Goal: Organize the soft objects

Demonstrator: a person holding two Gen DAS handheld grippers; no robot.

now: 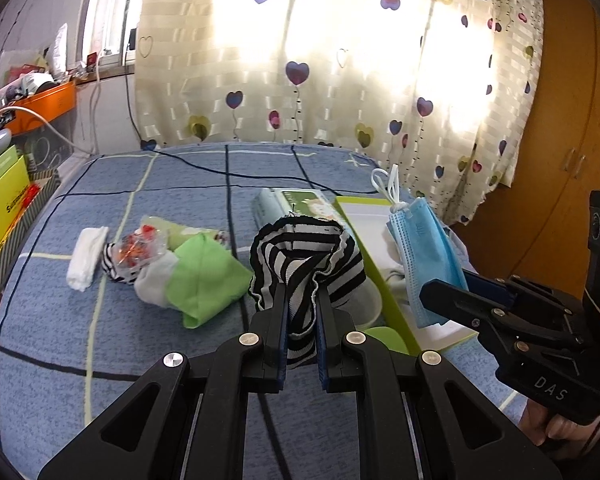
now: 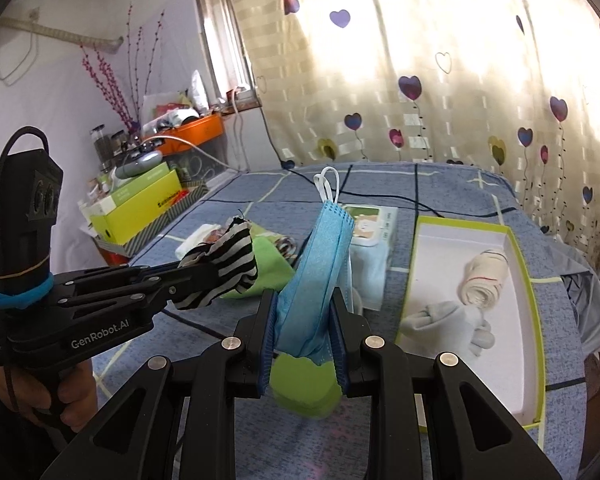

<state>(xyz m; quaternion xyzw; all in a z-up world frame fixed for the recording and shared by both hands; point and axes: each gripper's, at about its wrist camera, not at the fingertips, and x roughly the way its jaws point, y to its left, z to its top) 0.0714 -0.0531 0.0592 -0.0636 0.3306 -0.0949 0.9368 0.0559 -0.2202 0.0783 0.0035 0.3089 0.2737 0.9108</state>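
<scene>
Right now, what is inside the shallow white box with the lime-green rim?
Inside the shallow white box: a rolled cream cloth with red stripes and a grey-white glove-like bundle. The right gripper hides its near-left corner.

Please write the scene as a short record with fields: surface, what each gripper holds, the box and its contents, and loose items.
surface: bed with blue checked sheet
left gripper: shut on striped sock
right gripper: shut on blue face mask
box: open, green rim, white inside
in box: rolled cream sock, pale grey cloth
loose on bed: green cloth, white folded cloth
</scene>
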